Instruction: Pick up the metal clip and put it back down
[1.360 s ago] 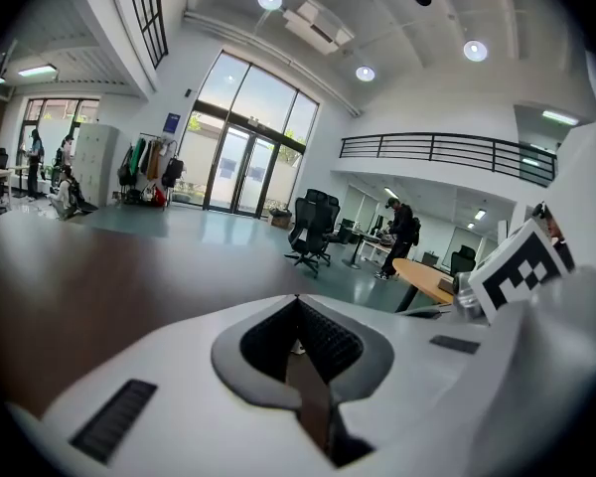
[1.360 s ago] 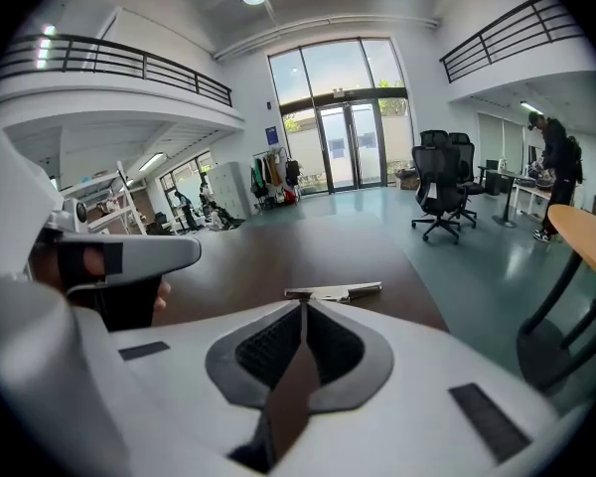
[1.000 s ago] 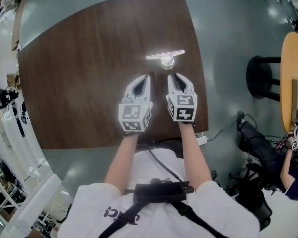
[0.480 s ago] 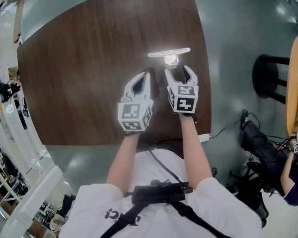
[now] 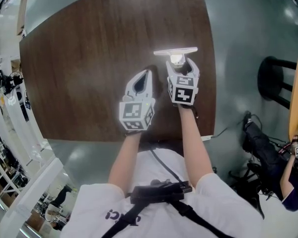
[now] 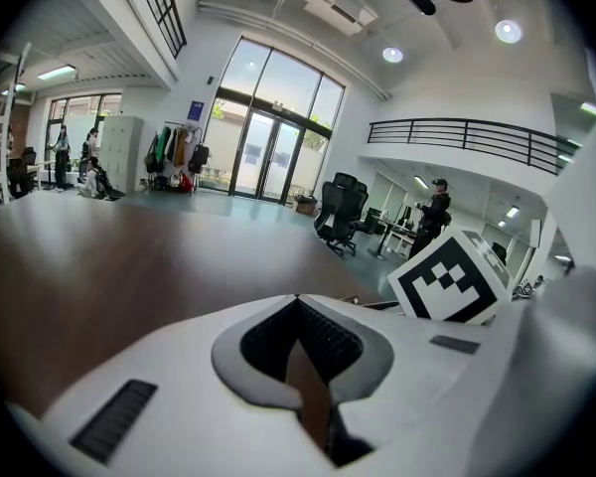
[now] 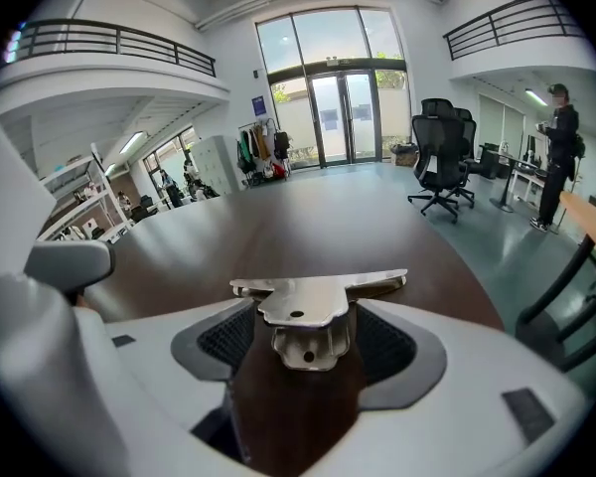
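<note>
A shiny silver metal clip (image 5: 176, 54) with a long flat crossbar lies on the dark brown wooden table (image 5: 84, 58), close to the table's right edge. Its short handle points back towards the person. The right gripper (image 5: 182, 64) is low over the tabletop with its jaws opening wide. In the right gripper view the clip's handle (image 7: 308, 334) sits between the ribbed grey pads (image 7: 392, 344) with a gap of bare wood on either side, so neither pad presses on it. The crossbar lies just past the fingertips.

The left gripper (image 5: 147, 73) sits just beside the right one, on its left and a little further back. Its jaws are closed tip to tip with nothing in them, and it is apart from the clip.

Off the table's right edge a black stool (image 5: 274, 78) stands on the grey floor. Black office chairs (image 7: 439, 157) stand beyond the table's far end
</note>
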`<state>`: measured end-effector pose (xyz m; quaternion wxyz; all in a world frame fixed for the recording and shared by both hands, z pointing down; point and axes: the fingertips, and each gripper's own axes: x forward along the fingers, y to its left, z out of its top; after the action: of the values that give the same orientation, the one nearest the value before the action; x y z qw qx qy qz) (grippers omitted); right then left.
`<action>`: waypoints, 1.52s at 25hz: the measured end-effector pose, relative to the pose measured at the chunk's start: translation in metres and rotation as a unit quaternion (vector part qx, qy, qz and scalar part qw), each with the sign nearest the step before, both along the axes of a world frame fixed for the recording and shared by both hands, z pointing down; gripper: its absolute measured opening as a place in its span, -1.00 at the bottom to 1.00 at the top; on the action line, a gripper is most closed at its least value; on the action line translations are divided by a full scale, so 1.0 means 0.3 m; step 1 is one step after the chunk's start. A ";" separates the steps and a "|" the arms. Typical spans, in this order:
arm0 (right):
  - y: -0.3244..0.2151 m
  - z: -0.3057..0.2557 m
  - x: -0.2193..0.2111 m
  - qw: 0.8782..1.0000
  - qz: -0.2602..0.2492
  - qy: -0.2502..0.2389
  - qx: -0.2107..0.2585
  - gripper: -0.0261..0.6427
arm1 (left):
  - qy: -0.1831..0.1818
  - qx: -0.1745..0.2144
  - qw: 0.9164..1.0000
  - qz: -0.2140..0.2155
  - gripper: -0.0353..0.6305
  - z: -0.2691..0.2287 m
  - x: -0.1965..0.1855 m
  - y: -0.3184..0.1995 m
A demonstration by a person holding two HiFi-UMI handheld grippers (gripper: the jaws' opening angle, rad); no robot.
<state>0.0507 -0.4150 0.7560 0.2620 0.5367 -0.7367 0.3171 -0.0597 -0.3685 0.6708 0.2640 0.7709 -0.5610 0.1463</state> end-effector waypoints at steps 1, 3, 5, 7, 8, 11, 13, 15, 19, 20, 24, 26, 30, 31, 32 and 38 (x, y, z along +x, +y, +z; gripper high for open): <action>-0.005 0.008 -0.006 1.000 0.000 0.001 -0.003 -0.03 | 0.000 0.000 1.000 -0.002 -0.86 0.001 -0.007 -0.001; -0.015 0.024 -0.018 1.000 0.005 0.000 -0.009 -0.03 | -0.001 0.000 1.000 -0.005 -0.86 0.001 -0.022 -0.002; -0.023 0.029 -0.024 1.000 0.013 0.000 -0.013 -0.03 | -0.001 0.000 1.000 -0.009 -0.86 0.000 -0.035 0.000; -0.028 0.028 -0.017 1.000 0.022 0.009 -0.014 -0.03 | -0.001 0.000 1.000 -0.012 -0.86 -0.001 -0.044 0.003; -0.029 0.028 -0.014 0.999 0.026 0.015 -0.014 -0.03 | -0.001 0.000 1.000 -0.014 -0.86 -0.001 -0.050 0.005; -0.025 0.030 -0.015 0.999 0.029 0.027 -0.013 -0.03 | 0.000 0.000 1.000 -0.018 -0.86 -0.005 -0.069 0.011; -0.020 0.030 -0.018 0.999 0.027 0.032 -0.013 -0.03 | 0.002 0.002 1.000 -0.021 -0.86 -0.013 -0.078 0.016; -0.011 0.024 -0.026 0.999 0.019 0.029 -0.010 -0.03 | 0.005 0.005 1.000 -0.023 -0.86 -0.026 -0.082 0.025; 0.040 -0.005 -0.044 1.000 0.012 0.005 -0.015 -0.04 | 0.010 0.016 1.000 -0.020 -0.86 -0.065 -0.085 0.053; 0.058 -0.015 -0.041 1.000 0.015 -0.001 -0.015 -0.04 | 0.011 0.019 1.000 -0.019 -0.86 -0.076 -0.083 0.063; 0.141 -0.054 -0.017 1.000 0.026 -0.010 -0.014 -0.04 | 0.017 0.029 0.999 -0.021 -0.86 -0.122 -0.080 0.104; 0.186 -0.074 -0.005 1.000 0.028 -0.009 -0.011 -0.04 | 0.021 0.035 0.999 -0.024 -0.86 -0.142 -0.083 0.130; 0.259 -0.149 0.008 0.999 0.029 -0.005 0.013 -0.04 | 0.029 0.050 0.998 -0.027 -0.86 -0.192 -0.094 0.182; 0.275 -0.179 0.006 0.999 0.028 -0.005 0.021 -0.04 | 0.030 0.054 0.998 -0.026 -0.86 -0.210 -0.098 0.196; 0.289 -0.215 0.001 0.999 0.027 -0.005 0.029 -0.04 | 0.030 0.058 0.998 -0.025 -0.86 -0.233 -0.103 0.208; 0.317 -0.501 -0.029 0.994 0.015 -0.011 0.105 -0.04 | 0.031 0.117 0.993 -0.014 -0.86 -0.457 -0.115 0.216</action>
<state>0.0420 -0.3201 0.6057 0.1914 0.5684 -0.7608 0.2479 -0.0942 -0.3037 0.5338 0.1914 0.7926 -0.5766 0.0525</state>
